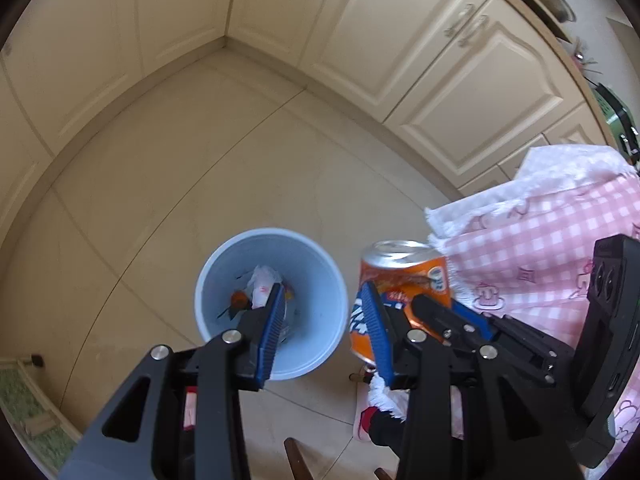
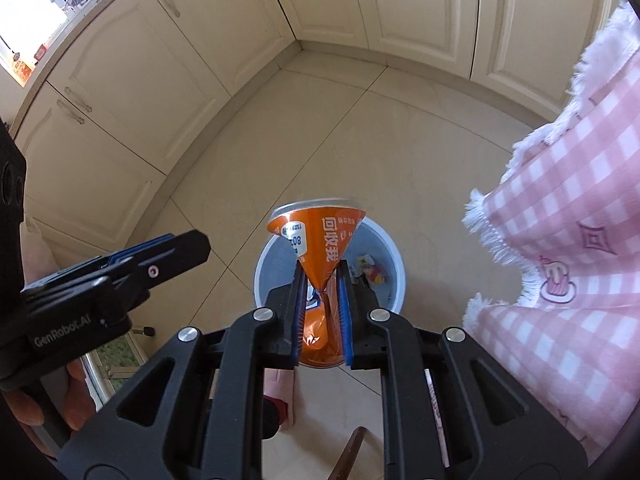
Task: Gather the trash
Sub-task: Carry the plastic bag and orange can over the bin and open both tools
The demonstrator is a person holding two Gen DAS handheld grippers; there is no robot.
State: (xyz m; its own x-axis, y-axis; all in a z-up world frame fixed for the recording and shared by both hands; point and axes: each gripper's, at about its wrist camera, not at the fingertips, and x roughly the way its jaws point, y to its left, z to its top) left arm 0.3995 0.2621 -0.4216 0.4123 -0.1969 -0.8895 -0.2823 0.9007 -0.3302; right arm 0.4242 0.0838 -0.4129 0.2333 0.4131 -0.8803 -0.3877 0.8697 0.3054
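Observation:
A crushed orange soda can is pinched at its squashed middle by my right gripper, directly above a light blue trash bin on the floor. In the left wrist view the can hangs just right of the bin, with the right gripper's fingers on it. My left gripper is open and empty above the bin; crumpled white paper and other scraps lie inside. The left gripper shows at the left of the right wrist view.
Cream kitchen cabinets line the corner around a beige tiled floor. A pink checked tablecloth with white fringe hangs at the right. A brown chair part and pink slippers sit below.

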